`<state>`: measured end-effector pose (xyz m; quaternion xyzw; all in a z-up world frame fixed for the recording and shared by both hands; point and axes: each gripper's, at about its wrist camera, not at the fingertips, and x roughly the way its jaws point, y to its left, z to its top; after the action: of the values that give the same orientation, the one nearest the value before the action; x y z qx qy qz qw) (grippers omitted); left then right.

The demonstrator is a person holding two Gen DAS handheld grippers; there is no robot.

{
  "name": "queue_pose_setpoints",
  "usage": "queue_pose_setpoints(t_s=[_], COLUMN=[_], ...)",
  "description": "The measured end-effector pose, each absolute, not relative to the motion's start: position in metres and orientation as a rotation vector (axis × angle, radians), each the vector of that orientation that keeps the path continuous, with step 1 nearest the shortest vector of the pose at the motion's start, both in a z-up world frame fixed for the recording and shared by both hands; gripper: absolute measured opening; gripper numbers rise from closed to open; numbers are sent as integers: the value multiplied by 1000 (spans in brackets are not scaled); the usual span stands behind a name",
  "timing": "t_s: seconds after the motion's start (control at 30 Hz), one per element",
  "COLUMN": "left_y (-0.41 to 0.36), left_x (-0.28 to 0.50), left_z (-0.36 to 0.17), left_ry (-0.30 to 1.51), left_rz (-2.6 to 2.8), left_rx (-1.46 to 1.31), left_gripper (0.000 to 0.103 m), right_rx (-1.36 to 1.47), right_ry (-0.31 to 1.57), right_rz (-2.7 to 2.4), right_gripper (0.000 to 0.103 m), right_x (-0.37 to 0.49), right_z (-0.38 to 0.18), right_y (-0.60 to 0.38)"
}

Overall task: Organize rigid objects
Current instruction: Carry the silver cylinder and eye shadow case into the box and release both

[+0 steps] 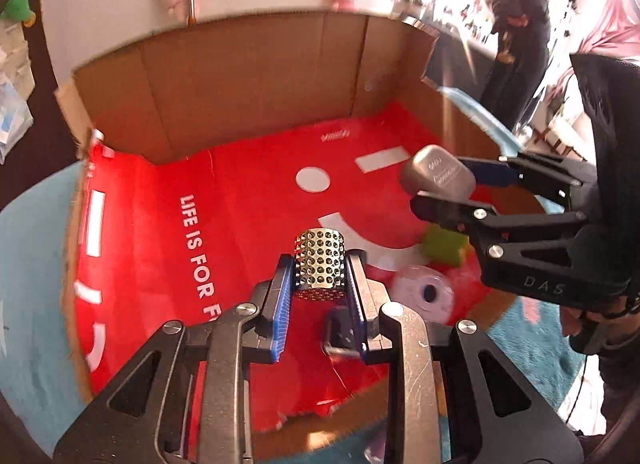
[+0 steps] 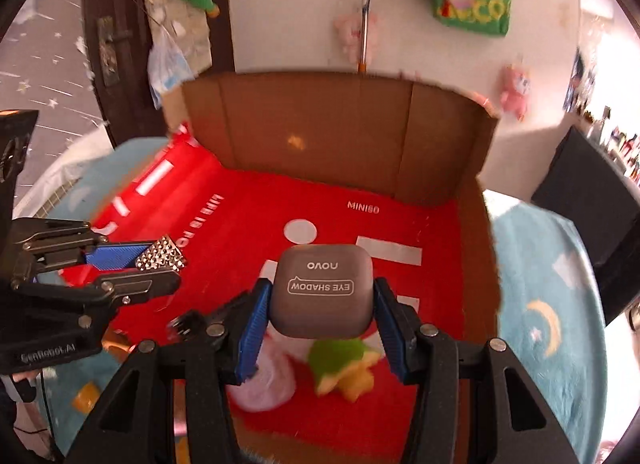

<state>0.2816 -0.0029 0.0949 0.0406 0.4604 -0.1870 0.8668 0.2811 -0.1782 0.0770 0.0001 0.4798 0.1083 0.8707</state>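
My left gripper [image 1: 320, 276] is shut on a studded silver cylinder [image 1: 320, 264] and holds it above the red floor of an open cardboard box [image 1: 248, 75]. It shows at the left of the right wrist view [image 2: 160, 258]. My right gripper [image 2: 322, 304] is shut on a grey eye shadow case [image 2: 322, 296] over the same box [image 2: 320, 135]. The case appears at the right in the left wrist view [image 1: 436, 177]. A green and yellow plush toy [image 2: 344, 364] and a pink roll [image 2: 264, 384] lie on the box floor under the grippers.
The box sits on a blue fluffy rug [image 2: 548, 304] with moon and star prints. A white wall with plush toys [image 2: 514, 89] stands behind the box. A dark door [image 2: 116, 35] is at far left. A person in dark clothes [image 1: 516, 23] stands at the back right.
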Motion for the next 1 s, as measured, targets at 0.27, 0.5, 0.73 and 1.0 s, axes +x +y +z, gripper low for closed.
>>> queue_pose_setpoints(t_s=[0.27, 0.5, 0.73, 1.0], left_y=[-8, -7, -2, -4], left_x=[307, 313, 311, 312], left_z=[69, 63, 62, 61], left_ry=[1049, 1070, 1065, 1060], left_rz=[-338, -338, -342, -347], left_rx=[144, 126, 137, 138], left_gripper=[24, 24, 24, 24], right_rx=[-26, -82, -62, -53], right_ry=[1179, 1249, 1261, 1267], right_rz=[253, 242, 242, 244], right_gripper=[54, 54, 54, 54], right_x=[317, 322, 326, 331], right_z=[42, 22, 18, 15], right_y=[-173, -164, -164, -165])
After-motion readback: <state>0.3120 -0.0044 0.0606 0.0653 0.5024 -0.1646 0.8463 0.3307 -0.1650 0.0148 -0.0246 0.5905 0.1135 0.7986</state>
